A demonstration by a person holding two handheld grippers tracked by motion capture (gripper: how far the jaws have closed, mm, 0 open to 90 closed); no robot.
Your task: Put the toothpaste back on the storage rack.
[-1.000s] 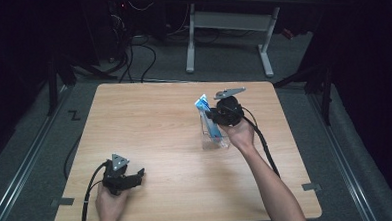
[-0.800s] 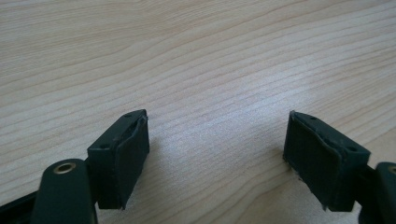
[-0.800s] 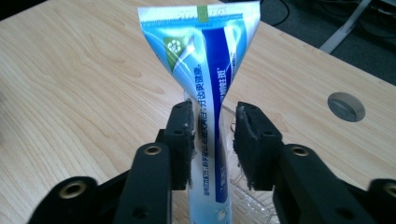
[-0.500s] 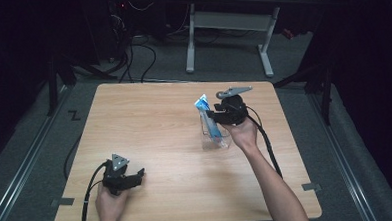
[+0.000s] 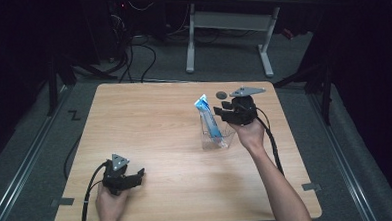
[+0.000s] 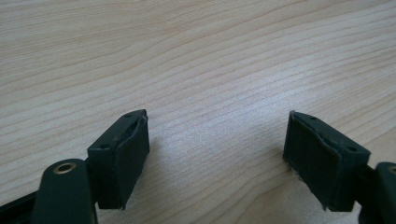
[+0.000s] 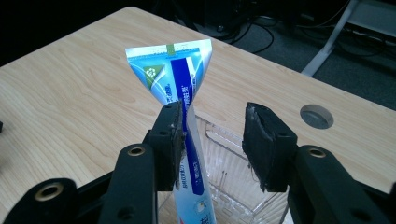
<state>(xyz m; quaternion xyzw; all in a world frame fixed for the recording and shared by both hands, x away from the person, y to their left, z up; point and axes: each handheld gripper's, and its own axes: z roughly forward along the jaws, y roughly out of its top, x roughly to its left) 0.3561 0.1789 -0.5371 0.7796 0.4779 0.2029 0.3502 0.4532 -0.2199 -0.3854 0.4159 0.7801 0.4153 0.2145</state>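
A blue and white toothpaste tube [image 5: 208, 117] stands tilted in a clear plastic container [image 5: 218, 138] right of the table's middle, its flat crimped end up. My right gripper [image 5: 223, 112] is open just to the right of the tube. In the right gripper view the tube [image 7: 180, 88] lies against the inner face of the left jaw, the other jaw stands well apart, and the container [image 7: 229, 163] sits below my right gripper [image 7: 215, 126]. My left gripper [image 5: 136, 176] rests near the table's front left corner; it is open [image 6: 217, 140] over bare wood.
The wooden table [image 5: 149, 127] has a round grey cable hole [image 5: 221, 95] behind the container. Cables trail from both grippers off the front edge. A white-legged desk [image 5: 225, 24] stands on the dark floor beyond the table.
My right gripper has shifted a little to the right, drawing back from the tube. The tube stays in the container. My left gripper has not moved.
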